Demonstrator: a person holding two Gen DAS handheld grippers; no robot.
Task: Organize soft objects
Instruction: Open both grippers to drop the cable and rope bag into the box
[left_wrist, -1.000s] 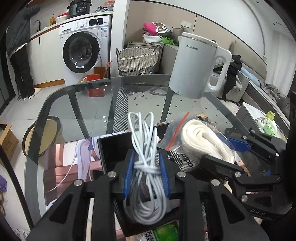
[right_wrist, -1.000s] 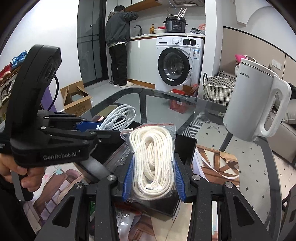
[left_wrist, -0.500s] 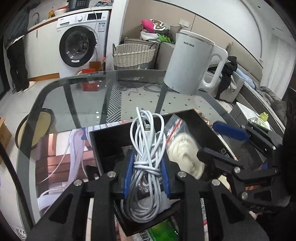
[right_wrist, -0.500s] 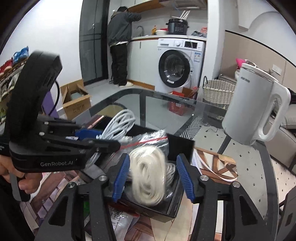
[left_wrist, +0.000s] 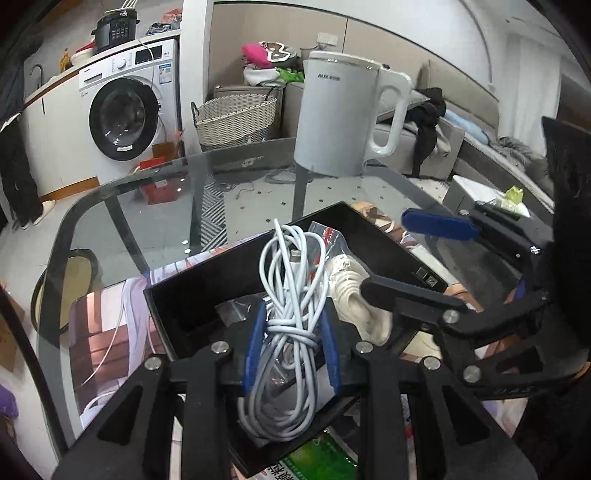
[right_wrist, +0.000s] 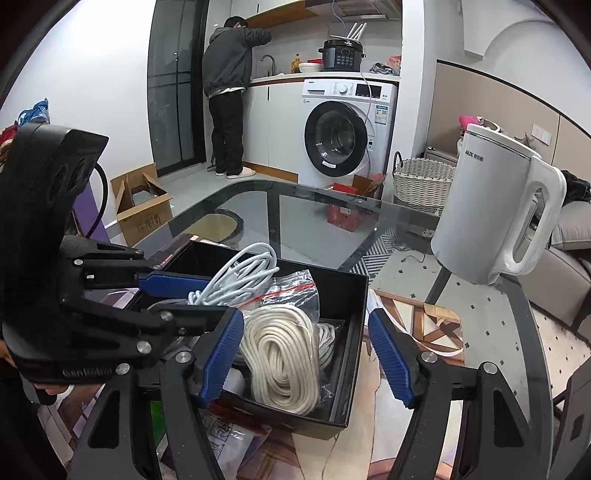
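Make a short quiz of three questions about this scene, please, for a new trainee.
1. True or false: the kettle stands inside the black box.
2. Where does the bagged rope lie?
3. What does the left claw grip? A) the white cable B) the bagged rope C) the kettle

Key
1. False. The kettle stands on the glass table, beyond the box.
2. In the black box. It lies between the pads of the right claw, whose jaws are opening and no longer grip it.
3. A
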